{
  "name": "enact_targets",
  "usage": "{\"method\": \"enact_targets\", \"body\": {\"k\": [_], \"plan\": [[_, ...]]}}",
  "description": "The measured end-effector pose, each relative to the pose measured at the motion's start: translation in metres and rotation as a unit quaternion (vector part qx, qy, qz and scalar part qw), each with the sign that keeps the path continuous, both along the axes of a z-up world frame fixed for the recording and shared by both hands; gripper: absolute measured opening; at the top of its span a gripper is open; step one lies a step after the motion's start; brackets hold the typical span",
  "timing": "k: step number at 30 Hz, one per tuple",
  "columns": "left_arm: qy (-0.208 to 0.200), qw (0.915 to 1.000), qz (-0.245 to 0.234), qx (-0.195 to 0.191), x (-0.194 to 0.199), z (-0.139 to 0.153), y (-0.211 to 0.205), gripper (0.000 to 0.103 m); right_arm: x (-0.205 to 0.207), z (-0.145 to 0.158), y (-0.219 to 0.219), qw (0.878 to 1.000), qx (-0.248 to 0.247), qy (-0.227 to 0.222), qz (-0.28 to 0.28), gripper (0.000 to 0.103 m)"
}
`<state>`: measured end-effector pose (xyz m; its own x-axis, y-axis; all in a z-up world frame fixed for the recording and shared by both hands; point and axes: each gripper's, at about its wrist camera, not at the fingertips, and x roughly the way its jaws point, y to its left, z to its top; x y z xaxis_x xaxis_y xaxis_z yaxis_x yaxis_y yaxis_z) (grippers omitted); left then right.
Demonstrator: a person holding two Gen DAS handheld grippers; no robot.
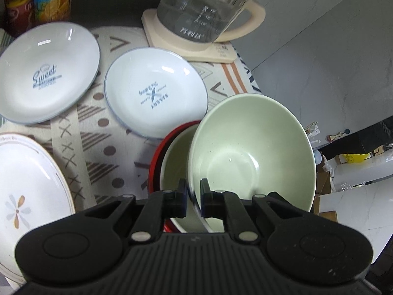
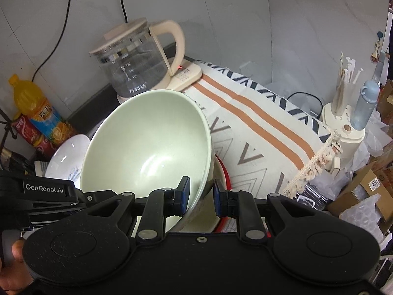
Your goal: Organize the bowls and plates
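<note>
A pale green bowl is held tilted above a second green bowl that sits in a red bowl. My left gripper is shut on the near rim of the tilted bowl. In the right wrist view the same green bowl has its rim between the fingers of my right gripper, whose jaws stand slightly apart around the rim; the red bowl shows below. Two white plates with blue print and a flowered plate lie on the patterned cloth.
A glass kettle on a cream base stands at the back. An orange juice bottle and red cans stand at the back left. The table's right edge has a fringe; a cream appliance and boxes lie beyond.
</note>
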<state>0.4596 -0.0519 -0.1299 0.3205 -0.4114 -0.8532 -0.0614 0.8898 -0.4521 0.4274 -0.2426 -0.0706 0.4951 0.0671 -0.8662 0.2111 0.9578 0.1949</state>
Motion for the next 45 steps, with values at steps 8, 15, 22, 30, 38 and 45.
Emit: {"method": "enact_targets", "body": {"k": [8, 15, 22, 30, 38, 45], "plan": [[0.036, 0.9993, -0.004, 0.000, 0.001, -0.023, -0.001, 0.009, 0.002, -0.008, 0.002, 1.000, -0.013, 0.006, -0.007, 0.020], [0.043, 0.9988, -0.013, 0.022, 0.007, -0.021, -0.006, 0.009, 0.004, -0.019, 0.006, 1.000, -0.020, 0.014, -0.001, 0.020], [0.064, 0.9977, -0.007, 0.022, 0.011, -0.018, -0.008, 0.011, 0.012, -0.019, 0.006, 0.999, -0.030, 0.015, 0.017, 0.017], [0.070, 0.9974, 0.017, 0.006, 0.011, -0.009, 0.006, 0.011, 0.020, -0.022, 0.004, 0.999, -0.026, 0.012, 0.033, 0.014], [0.056, 0.9973, 0.044, 0.017, 0.013, -0.001, 0.018, 0.012, 0.027, -0.019, 0.003, 0.998, -0.046, 0.009, 0.051, 0.013], [0.059, 0.9949, 0.076, 0.029, 0.011, -0.004, 0.034, 0.028, 0.032, -0.010, -0.004, 0.997, -0.027, 0.005, 0.068, 0.018]]}}
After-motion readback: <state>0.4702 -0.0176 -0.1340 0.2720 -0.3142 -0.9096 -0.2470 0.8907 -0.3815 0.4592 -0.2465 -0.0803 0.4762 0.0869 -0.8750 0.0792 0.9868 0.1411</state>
